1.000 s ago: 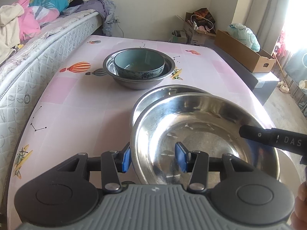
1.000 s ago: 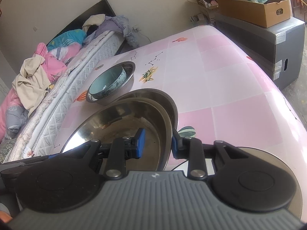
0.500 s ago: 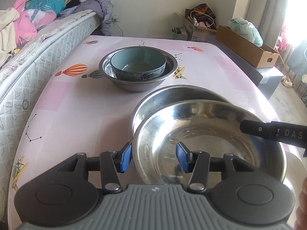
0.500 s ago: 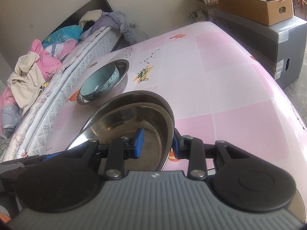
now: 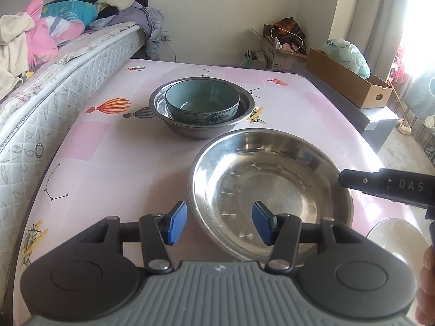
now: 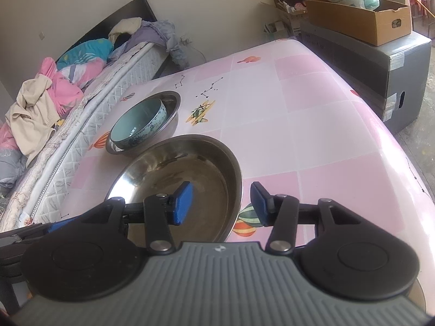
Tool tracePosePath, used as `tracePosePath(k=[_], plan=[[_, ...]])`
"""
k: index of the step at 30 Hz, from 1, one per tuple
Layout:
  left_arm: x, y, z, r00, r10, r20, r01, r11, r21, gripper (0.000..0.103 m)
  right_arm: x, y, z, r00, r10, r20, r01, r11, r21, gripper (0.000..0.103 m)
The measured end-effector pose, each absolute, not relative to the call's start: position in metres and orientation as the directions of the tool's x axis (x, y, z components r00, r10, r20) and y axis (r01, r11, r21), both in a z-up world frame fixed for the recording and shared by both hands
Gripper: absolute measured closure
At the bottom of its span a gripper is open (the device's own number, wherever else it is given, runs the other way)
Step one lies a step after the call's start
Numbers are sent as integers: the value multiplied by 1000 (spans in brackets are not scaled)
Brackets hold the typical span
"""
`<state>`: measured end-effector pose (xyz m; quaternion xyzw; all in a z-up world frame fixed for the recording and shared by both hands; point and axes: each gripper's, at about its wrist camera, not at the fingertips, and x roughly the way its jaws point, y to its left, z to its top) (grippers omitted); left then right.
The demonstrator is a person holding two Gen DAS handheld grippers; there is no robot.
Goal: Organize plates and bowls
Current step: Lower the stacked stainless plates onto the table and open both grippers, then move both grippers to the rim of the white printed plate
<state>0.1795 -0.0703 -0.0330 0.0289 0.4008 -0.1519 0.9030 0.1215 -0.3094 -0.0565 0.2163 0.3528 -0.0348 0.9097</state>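
- The left claw (image 5: 219, 223) is spread wide, its blue pads on either side of the near rim of the large steel basin (image 5: 269, 195) without touching it.
- The right claw (image 6: 222, 207) is likewise wide apart, straddling the basin's right-hand rim and pinching nothing.
- The basin sits flat on the pink table (image 5: 114, 157), near the front edge; whether another dish lies under it cannot be told.
- Just behind it, a teal ceramic bowl (image 5: 202, 100) is nested inside a second steel basin (image 5: 244, 108).
- A white plate (image 5: 394, 231) shows partly at the front right corner, beside the large basin.
- Judgement: two groupings look settled; the white plate appears unsorted, and merging the stacks may remain, so roughly past halfway.
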Motion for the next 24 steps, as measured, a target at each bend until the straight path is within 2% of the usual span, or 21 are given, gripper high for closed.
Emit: tracePosePath(k=[11, 24], plan=[[144, -61, -25, 628, -276, -728, 289, 951, -112, 36, 81, -312, -41, 773, 95, -628, 212, 893, 397, 51], [89, -77, -32, 554, -338, -760, 355, 923, -152, 31, -12, -346, -25, 808, 32, -589, 276, 862, 426, 50]])
